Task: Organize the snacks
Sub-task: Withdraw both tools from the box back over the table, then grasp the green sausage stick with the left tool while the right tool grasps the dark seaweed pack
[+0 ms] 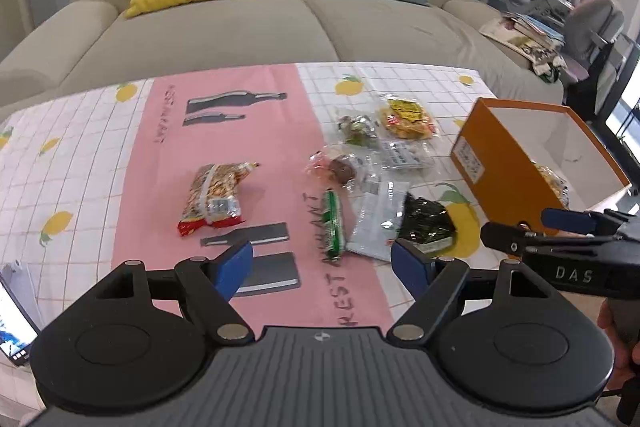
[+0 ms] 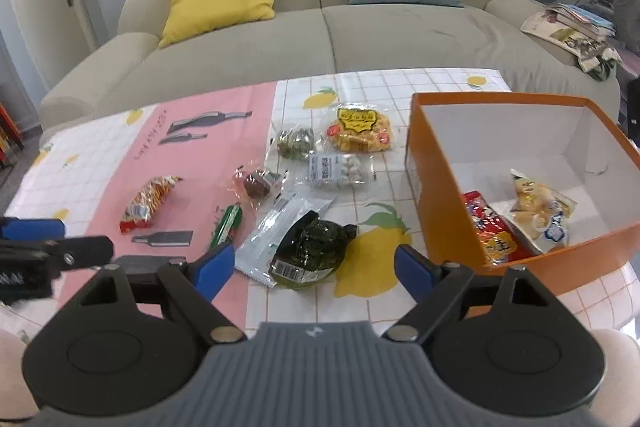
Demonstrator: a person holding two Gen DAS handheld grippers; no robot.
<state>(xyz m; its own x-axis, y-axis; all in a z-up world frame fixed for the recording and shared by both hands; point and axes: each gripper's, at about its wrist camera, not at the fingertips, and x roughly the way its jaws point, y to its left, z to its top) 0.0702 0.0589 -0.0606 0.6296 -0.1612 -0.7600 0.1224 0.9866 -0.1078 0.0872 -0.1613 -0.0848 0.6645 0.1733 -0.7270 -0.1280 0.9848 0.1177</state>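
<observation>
I see both the left gripper (image 1: 322,269) and right gripper (image 2: 314,269) with jaws released, empty, above bare near worktop (image 2: 360,307). The orange box (image 2: 440,195) sits at the right edge, its near wall hiding part of two snack packs inside.

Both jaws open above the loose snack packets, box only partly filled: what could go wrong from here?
1. The dark green packet overlaps the white pouch; the right gripper, open just above them, might pinch both at once.
2. The left gripper and right gripper hang close together over the same packets, so they could collide.
3. The orange box has tall walls; a packet carried low may catch the rim or push the box.
</observation>
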